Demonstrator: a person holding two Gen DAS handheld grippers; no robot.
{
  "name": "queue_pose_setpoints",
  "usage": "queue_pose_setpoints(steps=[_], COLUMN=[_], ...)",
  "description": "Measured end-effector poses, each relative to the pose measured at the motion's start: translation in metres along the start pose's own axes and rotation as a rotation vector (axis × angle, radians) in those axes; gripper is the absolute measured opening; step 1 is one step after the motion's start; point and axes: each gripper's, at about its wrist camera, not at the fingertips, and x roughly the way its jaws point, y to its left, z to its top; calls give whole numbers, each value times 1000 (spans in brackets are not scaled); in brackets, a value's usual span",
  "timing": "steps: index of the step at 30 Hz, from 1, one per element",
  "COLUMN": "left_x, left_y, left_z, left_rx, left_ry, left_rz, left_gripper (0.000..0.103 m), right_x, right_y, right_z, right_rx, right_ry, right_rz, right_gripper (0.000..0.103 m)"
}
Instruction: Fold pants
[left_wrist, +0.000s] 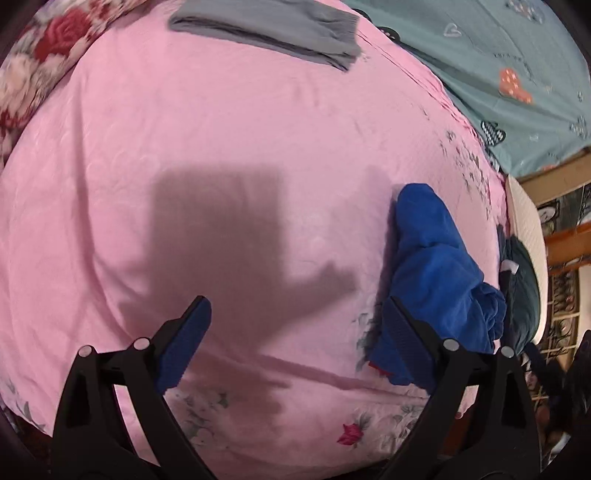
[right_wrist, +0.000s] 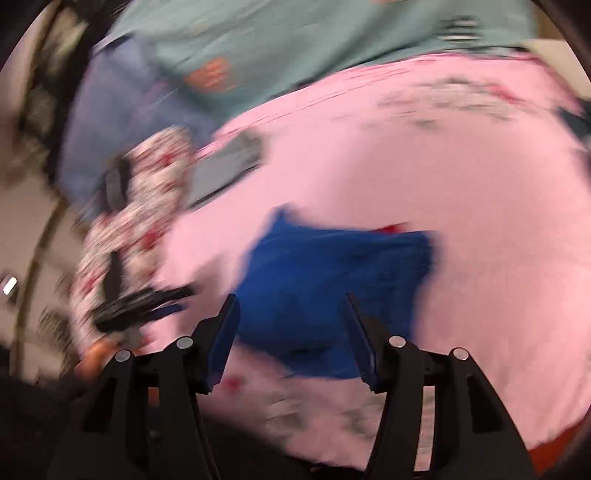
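Left gripper: the left gripper (left_wrist: 295, 328) was spread wide with nothing between its jaws, hanging over bare pink bedspread (left_wrist: 229, 122); its right finger overlapped the near edge of the blue pants (left_wrist: 432, 266) in the picture, but contact could not be told.
Right gripper: the right gripper (right_wrist: 291, 325) stood about half spread, its jaws framing the blue pants (right_wrist: 332, 291) with no cloth pinched between the pads; this view was heavily blurred.
Pants: the blue garment lay in a crumpled heap on the pink bedspread (right_wrist: 461, 184), near the bed's edge in the left wrist view, with a small red bit showing at one edge; it was not spread flat.
Other garment: a grey folded garment (left_wrist: 273, 29) lay well apart at the far side of the bedspread, seemingly already done.
Step in hand: judged to be the start of a fold, both grippers empty and placed near the heap.
Next move: it would call for pinching a waistband or leg end in each gripper and drawing the cloth flat across the open pink area; which end was which could not be read from the heap.
Pose: both grippers pointed steeply down at the bed, and the left one cast a broad shadow (left_wrist: 221, 229) ahead of it.
Risk: grabbing several layers at once would keep the bundle tangled.
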Motion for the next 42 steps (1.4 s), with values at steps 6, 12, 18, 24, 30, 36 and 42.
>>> queue_pose_setpoints(steps=[6, 12, 18, 24, 30, 36, 42], left_x=[-7, -8, -7, -4, 2, -3, -7], left_y=[18, 43, 68, 70, 63, 56, 29], left_z=[1, 10, 12, 16, 21, 17, -2], left_rx=[29, 40, 14, 47, 77, 104, 172], left_ry=[-1, 8, 26, 28, 43, 21, 10], left_rz=[-60, -118, -167, -200, -236, -272, -327], left_gripper=[95, 95, 95, 95, 95, 95, 92], right_x=[90, 171, 190, 176, 182, 174, 231], right_y=[99, 146, 136, 149, 145, 136, 76], right_z=[-26, -64, -126, -137, -118, 45, 120], right_rx=[-456, -1124, -1595, -1703, -1493, -811, -684], right_ry=[152, 270, 474, 489, 691, 495, 553], right_rz=[-90, -389, -524, -534, -416, -335, -396], right_gripper=[43, 26, 0, 0, 1, 45, 54])
